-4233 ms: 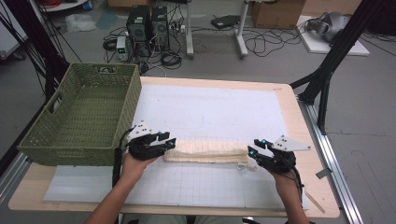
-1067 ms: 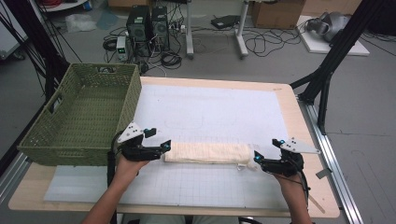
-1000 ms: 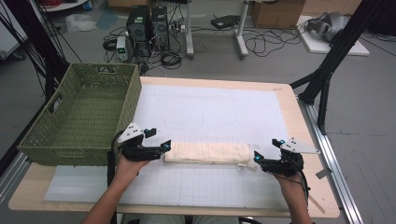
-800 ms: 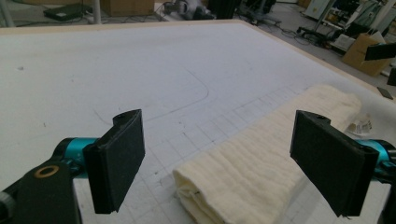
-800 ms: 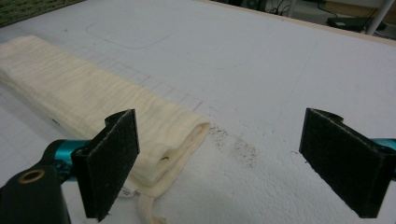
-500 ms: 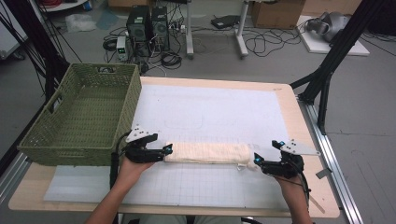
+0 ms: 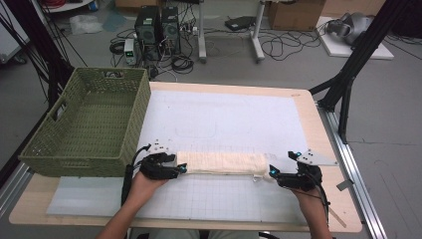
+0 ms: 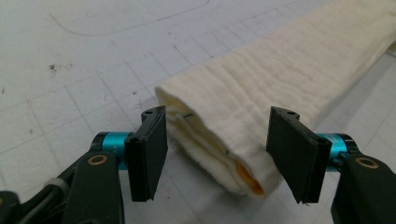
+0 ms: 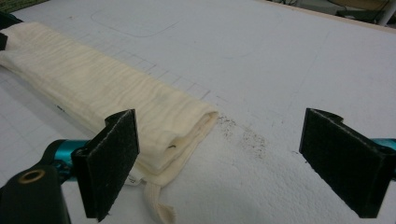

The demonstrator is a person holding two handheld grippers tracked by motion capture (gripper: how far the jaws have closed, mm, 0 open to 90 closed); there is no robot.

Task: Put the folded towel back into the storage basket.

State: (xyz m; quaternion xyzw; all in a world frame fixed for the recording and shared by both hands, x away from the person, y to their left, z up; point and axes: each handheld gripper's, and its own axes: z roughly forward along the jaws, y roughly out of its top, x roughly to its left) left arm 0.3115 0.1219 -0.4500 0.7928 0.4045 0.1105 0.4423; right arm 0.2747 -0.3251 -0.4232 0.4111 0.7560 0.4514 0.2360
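Care is called for at both ends of the folded cream cloth (image 7: pixel 221 163), which lies lengthwise near the front edge of the white gridded mat (image 7: pixel 229 119), with the green wicker basket (image 7: pixel 87 124) at the mat's left edge. The left gripper (image 8: pixel 215 144) straddles the cloth's left end; its jaws have just been closing but are not yet pressed on the fabric, so all folded layers, the orange inner one included, should be gathered before they clamp. The right gripper (image 9: pixel 219 163) is spread wide at the right end, one jaw beside the cloth, and should be shifted over the fold, clear of the loose tape loop (image 9: pixel 156 205). An even lift is best made together.
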